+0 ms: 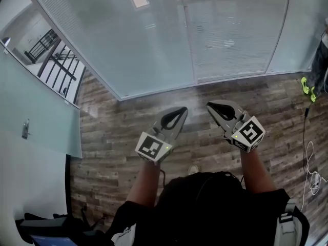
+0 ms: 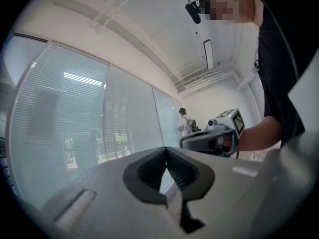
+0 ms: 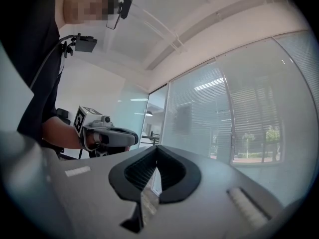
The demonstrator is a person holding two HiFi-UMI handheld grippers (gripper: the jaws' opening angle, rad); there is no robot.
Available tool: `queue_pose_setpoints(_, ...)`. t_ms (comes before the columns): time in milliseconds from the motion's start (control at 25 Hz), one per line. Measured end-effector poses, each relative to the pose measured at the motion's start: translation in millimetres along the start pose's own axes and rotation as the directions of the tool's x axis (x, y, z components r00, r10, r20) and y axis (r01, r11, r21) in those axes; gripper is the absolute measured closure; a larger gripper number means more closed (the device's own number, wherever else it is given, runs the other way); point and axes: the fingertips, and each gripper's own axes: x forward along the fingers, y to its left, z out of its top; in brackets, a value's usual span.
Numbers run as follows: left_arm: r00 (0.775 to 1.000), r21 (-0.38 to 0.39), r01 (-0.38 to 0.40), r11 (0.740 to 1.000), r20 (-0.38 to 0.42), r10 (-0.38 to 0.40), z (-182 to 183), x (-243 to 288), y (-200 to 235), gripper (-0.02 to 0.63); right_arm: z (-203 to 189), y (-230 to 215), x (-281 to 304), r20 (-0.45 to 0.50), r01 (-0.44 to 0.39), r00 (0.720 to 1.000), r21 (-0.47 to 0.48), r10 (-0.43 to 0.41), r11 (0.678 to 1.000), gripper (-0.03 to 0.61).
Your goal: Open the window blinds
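Observation:
The window blinds (image 1: pixel 225 35) hang closed, their slats flat behind a glass wall that runs across the top of the head view. My left gripper (image 1: pixel 179 110) and right gripper (image 1: pixel 211 106) are held side by side over the wooden floor, pointing at the glass and short of it. Both are shut with nothing between the jaws. In the left gripper view the blinds (image 2: pixel 60 113) fill the left side beyond the closed left gripper (image 2: pixel 166 150), and the right gripper (image 2: pixel 202 139) shows alongside. The right gripper view has the blinds (image 3: pixel 249 118) at right, past the right gripper (image 3: pixel 157 149).
A frosted glass door (image 1: pixel 31 106) with a handle stands at left. At the right edge are a person's leg and a yellow-green shoe (image 1: pixel 308 87), with white cables (image 1: pixel 312 176) on the floor. Another person (image 2: pixel 183 121) stands far along the glass wall.

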Motion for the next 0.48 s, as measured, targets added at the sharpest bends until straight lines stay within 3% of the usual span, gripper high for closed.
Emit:
queue_pose_setpoints(200,1.000,0.007,0.014,1.000,0.011,-0.014,3.0,8.5,36.2,0.609,9.3,-20.8,38.7,0.062,0.020,0.998,-0.030,-0.018,0.999,0.574)
queue_pose_setpoints(480,1.000,-0.014,0.009,1.000,0.011,-0.009,-14.0,8.3,76.0,0.609,-3.8,-35.4,73.7,0.024,0.028,0.999,-0.033,-0.027,0.999,0.574)
